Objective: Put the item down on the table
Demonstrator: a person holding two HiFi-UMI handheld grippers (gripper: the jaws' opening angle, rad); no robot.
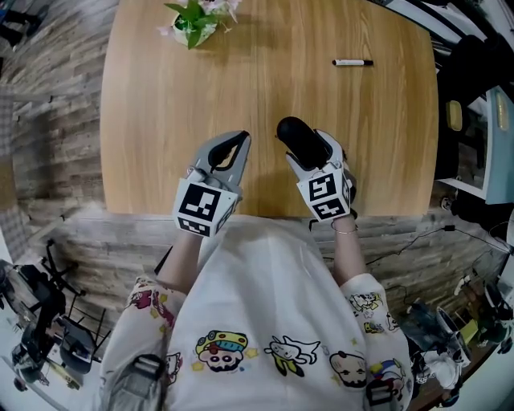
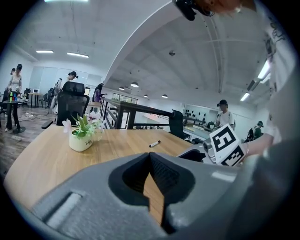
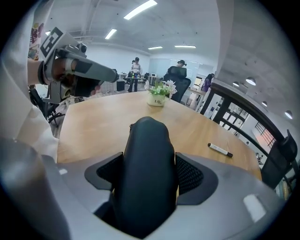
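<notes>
- Over the desk [image 1: 161, 120] near its front edge, the right gripper [image 1: 310, 150] clamps the black item [image 1: 294, 133] between its jaws.
- Just beside it, the left gripper [image 1: 240, 142] has its jaws closed tip to tip, empty.

- The table [image 1: 161, 120] has a light wooden top with rounded corners and a straight seam running from near edge to far edge through its middle.
- A potted plant [image 1: 195, 22], green leaves and pale flowers in a white pot, stands upright at the far edge, left of the seam.
- A marker [image 1: 352, 62] lies flat towards the far right corner, well apart from the potted plant.
</notes>
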